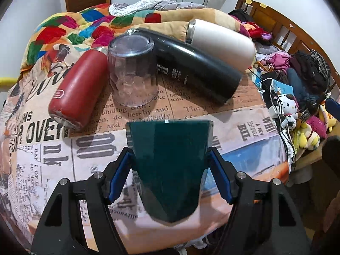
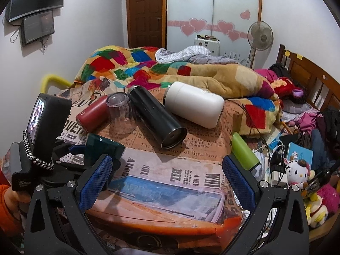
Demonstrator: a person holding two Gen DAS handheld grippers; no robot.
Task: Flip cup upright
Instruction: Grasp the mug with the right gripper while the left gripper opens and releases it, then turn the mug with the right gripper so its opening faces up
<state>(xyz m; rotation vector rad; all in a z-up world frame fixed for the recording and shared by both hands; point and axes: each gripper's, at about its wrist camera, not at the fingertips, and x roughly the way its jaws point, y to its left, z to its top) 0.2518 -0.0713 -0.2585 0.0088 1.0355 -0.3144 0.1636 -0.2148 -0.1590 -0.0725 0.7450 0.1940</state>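
Observation:
My left gripper (image 1: 170,159) is shut on a dark green cup (image 1: 169,165), its blue pads pressing both sides; the cup lies tilted along the fingers above the newspaper-print table (image 1: 244,127). In the right wrist view the same green cup (image 2: 104,148) shows at the left, held by the left gripper (image 2: 72,148). My right gripper (image 2: 167,170) is open and empty above the table's near part (image 2: 170,191). A clear plastic cup (image 1: 132,70) stands upside down between the bottles; it also shows in the right wrist view (image 2: 122,114).
A red bottle (image 1: 80,89), a black bottle (image 1: 195,68) and a white bottle (image 1: 221,42) lie on the table's far part. A green container (image 2: 244,150) lies at the table's right edge. Quilts lie behind; plush toys (image 2: 297,172) and cables sit right.

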